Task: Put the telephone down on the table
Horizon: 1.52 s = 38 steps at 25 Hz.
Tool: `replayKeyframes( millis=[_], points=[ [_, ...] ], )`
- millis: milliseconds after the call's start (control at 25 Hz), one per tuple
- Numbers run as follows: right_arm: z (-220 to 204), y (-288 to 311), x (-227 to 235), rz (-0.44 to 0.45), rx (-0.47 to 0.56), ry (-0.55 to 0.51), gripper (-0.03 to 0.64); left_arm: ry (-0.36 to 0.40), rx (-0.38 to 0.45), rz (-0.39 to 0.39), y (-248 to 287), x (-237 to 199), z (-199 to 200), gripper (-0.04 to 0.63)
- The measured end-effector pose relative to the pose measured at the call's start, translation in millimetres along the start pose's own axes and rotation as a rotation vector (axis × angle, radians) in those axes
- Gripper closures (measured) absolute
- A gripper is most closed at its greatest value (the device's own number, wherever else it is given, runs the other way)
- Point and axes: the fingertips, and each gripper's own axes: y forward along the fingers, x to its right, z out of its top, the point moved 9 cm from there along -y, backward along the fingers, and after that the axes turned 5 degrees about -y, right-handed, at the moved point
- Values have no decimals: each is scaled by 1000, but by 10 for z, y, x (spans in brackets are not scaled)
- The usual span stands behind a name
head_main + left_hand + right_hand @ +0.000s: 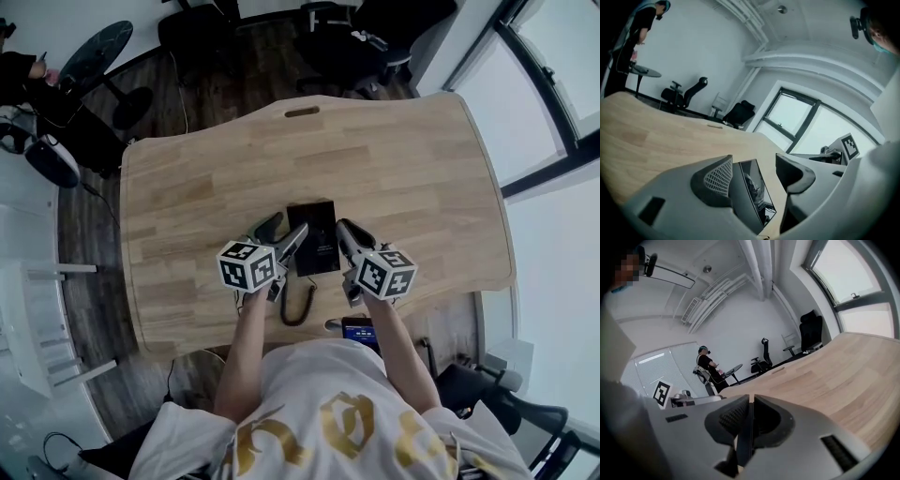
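Observation:
The telephone (314,236) is a flat black slab with a glossy face, over the near middle of the wooden table (394,159). A black curly cord (298,305) hangs from it toward the table's near edge. My right gripper (348,234) holds its right side. In the right gripper view that gripper (751,416) is shut on the thin dark edge of the telephone (744,441). My left gripper (284,234) is at the slab's left side. In the left gripper view the telephone (754,197) stands tilted against the left pad, while the other jaw of this gripper (757,171) stays apart from it.
A small dark device with a blue screen (360,330) lies at the table's near edge by my body. The table has a handle slot (302,112) at its far side. Office chairs (347,47), a round black side table (94,52) and a person (19,70) are beyond it.

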Motion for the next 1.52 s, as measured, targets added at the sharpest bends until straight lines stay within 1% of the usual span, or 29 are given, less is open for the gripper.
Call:
replayKeyframes(
  millis=[120,200,280,320,400,600,760,920,1080,1240,1520],
  points=[
    [16,-114,-112,16,25,-29,591,71,50,10,-177,165,74,365],
    [45,-198,-192,29,57,-44,597,130,93,37,-313,277,106,461],
    [79,-280,-282,36,84,-67,598,175,129,57,-436,387,117,532],
    [89,-311,-331,37,91,-81,598,187,144,63,-491,431,115,554],
    [86,-365,-429,33,94,-109,600,190,169,76,-582,499,98,577],
    [15,-505,-621,-7,92,-176,603,209,197,92,-764,616,33,584],
    [28,-602,-693,-30,87,-230,604,204,220,96,-900,632,8,584],
    [51,-709,-730,-54,115,-230,604,222,225,113,-965,646,23,586],
    [82,-787,-747,-73,128,-235,604,226,234,102,-1000,694,65,586],
    [86,-834,-747,-78,137,-232,604,221,231,95,-1006,713,25,586],
    [14,-829,-742,-64,122,-219,604,198,224,113,-1025,655,-59,586]
  ],
)
